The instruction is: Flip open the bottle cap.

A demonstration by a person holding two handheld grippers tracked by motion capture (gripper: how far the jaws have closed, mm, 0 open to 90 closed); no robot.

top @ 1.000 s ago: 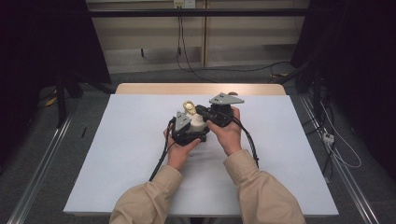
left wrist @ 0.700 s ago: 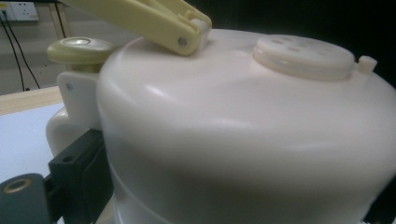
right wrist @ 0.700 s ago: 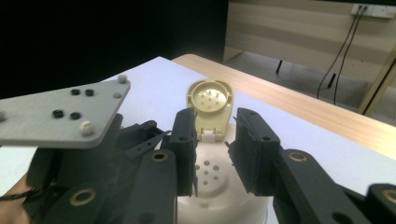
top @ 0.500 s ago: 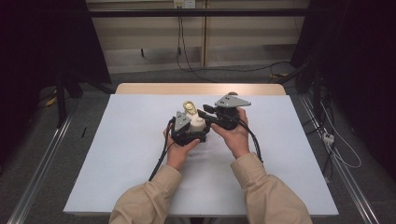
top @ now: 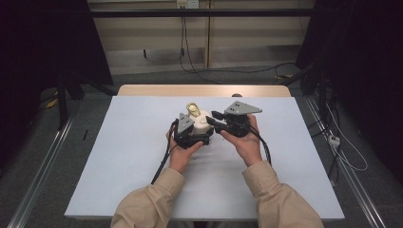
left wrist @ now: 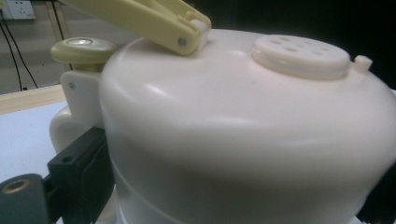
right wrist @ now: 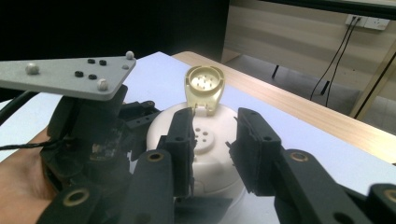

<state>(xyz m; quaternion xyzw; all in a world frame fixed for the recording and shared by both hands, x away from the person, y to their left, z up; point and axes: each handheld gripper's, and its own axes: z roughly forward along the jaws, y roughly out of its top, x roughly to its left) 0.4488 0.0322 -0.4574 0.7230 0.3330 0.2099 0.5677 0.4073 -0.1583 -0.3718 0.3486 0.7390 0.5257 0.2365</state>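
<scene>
While the left gripper (top: 190, 130) clamps the cream jar (top: 202, 122) by its sides, black jaws pressed to its wall at the lower left and lower right of the left gripper view, the jar stands on the white surface (top: 119, 156) just above frame centre in the high view. Its yellow flip lid (right wrist: 204, 84) stands open above a perforated disc (left wrist: 299, 55). The right gripper (right wrist: 212, 140) sits at the jar's right; its jaws have just been opening and now stand narrowly apart with nothing gripped, tips over the jar top near the disc. Broad bare surface spreads left, right and toward the bottom; the wooden far edge (top: 204, 90) lies close above the jar.
</scene>
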